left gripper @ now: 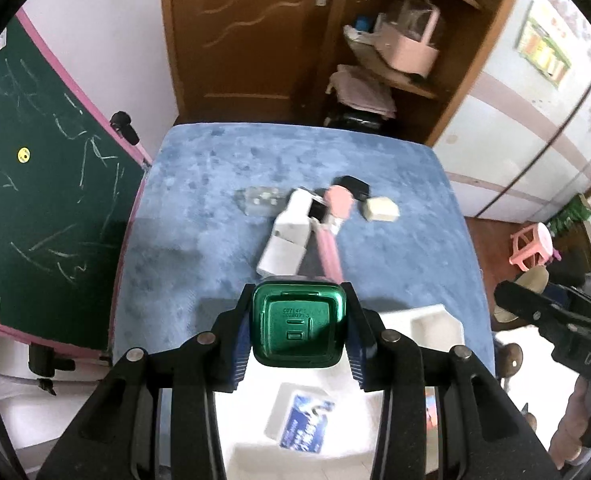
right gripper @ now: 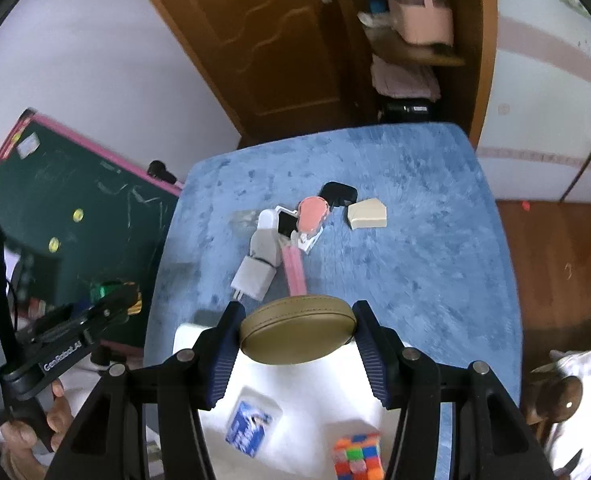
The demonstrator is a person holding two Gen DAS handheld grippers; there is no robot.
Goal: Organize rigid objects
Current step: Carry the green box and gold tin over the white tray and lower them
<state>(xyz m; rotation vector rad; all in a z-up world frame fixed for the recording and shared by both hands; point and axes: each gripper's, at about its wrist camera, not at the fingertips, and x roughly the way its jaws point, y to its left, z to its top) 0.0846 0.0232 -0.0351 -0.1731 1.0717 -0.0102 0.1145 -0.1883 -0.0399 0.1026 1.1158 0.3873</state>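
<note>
My left gripper (left gripper: 297, 330) is shut on a shiny green square box (left gripper: 298, 326), held above a white tray (left gripper: 435, 322) at the near edge of the blue-covered table (left gripper: 215, 200). My right gripper (right gripper: 295, 334) is shut on an olive-brown oval case (right gripper: 297, 330) over the same tray (right gripper: 187, 336). In the tray lie a blue-and-white card box (right gripper: 249, 426) and a multicoloured cube (right gripper: 357, 456). Mid-table sits a heap: white chargers (left gripper: 285, 240), a pink comb-like item (left gripper: 337, 208), a black piece (left gripper: 355, 187), a cream block (left gripper: 381, 209).
A green chalkboard (left gripper: 47, 200) leans at the table's left. A brown door (left gripper: 247, 32) and wooden shelves (left gripper: 399, 48) stand behind. A pink stool (left gripper: 531, 246) is on the floor at right. A hand (right gripper: 31, 428) holds the left gripper.
</note>
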